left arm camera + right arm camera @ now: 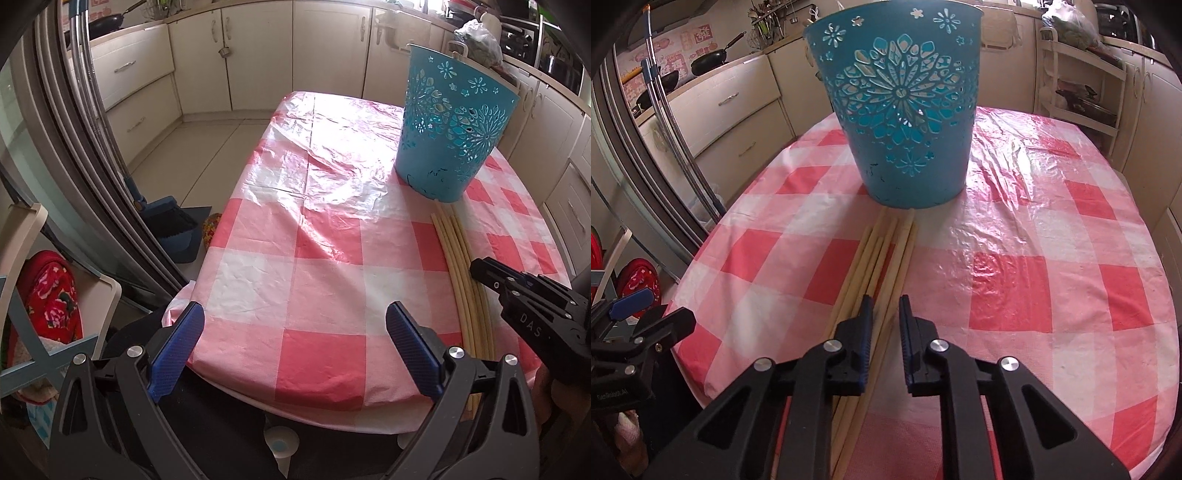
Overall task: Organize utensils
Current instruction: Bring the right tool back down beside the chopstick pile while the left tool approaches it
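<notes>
Several long pale chopsticks (882, 254) lie side by side on the pink checked tablecloth (1034, 266), their far ends near the foot of a teal cut-out basket (897, 110). My right gripper (885, 306) hovers low over the chopsticks with its jaws a narrow gap apart, one or two sticks running between them, not clamped. My left gripper (295, 314) is wide open and empty over the table's near left edge. In the left wrist view the chopsticks (461, 266) and the basket (454, 125) lie to the right, with the right gripper (524, 291) beside the sticks.
Cream kitchen cabinets (258, 55) ring the room. A steel fridge door (74, 147) and a dustpan (177, 229) stand left of the table. A white shelf rack (1082, 92) stands behind the table at right. Woks (713, 59) sit on the far counter.
</notes>
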